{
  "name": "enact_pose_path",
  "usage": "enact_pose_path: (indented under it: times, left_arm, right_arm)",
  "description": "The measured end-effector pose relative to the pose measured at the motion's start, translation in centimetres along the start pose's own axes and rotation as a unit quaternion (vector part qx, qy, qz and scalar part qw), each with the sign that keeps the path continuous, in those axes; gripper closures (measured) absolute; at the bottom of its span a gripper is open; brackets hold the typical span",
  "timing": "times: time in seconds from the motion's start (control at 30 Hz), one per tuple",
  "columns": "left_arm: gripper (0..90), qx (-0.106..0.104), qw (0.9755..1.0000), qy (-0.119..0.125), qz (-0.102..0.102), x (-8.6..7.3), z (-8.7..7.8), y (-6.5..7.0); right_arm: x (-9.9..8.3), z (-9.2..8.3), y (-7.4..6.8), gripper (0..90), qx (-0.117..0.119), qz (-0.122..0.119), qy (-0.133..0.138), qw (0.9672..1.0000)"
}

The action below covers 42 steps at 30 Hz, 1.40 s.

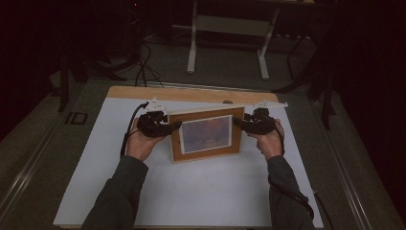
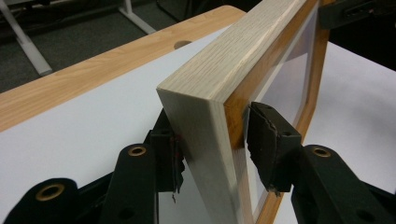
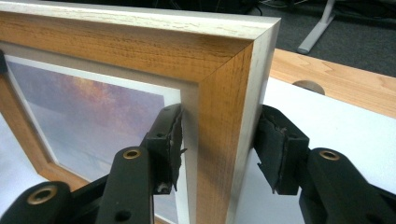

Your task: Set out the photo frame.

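Frame [image 1: 206, 134] upright on white mat [image 1: 191, 191], my left gripper [image 1: 165, 128] and right gripper [image 1: 239, 125] clamp its sides; metal stand [image 1: 230, 33] well behind frame.

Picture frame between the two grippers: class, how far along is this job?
Done: the wooden picture frame stands upright on the white table. In hand: the left gripper and right gripper each straddle a side edge, front and back, pads at or near the wood; a firm squeeze can't be confirmed. Left: whichever follows, lifting it or letting go, isn't yet apparent.
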<state>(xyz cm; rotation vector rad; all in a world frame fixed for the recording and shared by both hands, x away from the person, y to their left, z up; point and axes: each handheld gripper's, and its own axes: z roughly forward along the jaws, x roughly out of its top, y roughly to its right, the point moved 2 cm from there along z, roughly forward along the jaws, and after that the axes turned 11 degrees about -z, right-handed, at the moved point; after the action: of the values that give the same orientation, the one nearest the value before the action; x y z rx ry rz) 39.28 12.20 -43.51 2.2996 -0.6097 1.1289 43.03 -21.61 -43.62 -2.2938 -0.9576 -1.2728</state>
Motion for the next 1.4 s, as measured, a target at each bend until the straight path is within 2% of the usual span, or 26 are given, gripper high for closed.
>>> enact_pose_path:
  times: [0.37, 0.63, 0.9, 1.4]
  left_arm:
    - [55.2, -0.006, 0.9999, 0.003, -0.011, 0.3, 0.5, -0.6]
    - [54.1, -0.008, 0.9997, 0.008, -0.022, 0.4, 0.6, -1.0]
    - [53.9, -0.018, 0.9992, 0.013, -0.033, 0.4, 0.8, -1.3]
    - [52.7, -0.021, 0.9988, 0.016, -0.042, 0.4, 0.9, -1.6]
  right_arm:
    - [-0.4, -0.6, -0.3, 57.5, -0.004, 0.015, -0.004, 0.9999]
    - [-0.7, -0.9, -0.6, 60.5, -0.003, 0.018, -0.005, 0.9998]
    - [-0.9, -1.2, -0.8, 61.3, -0.004, 0.024, -0.007, 0.9997]
    - [-1.0, -1.5, -1.2, 61.5, -0.002, 0.028, -0.012, 0.9995]
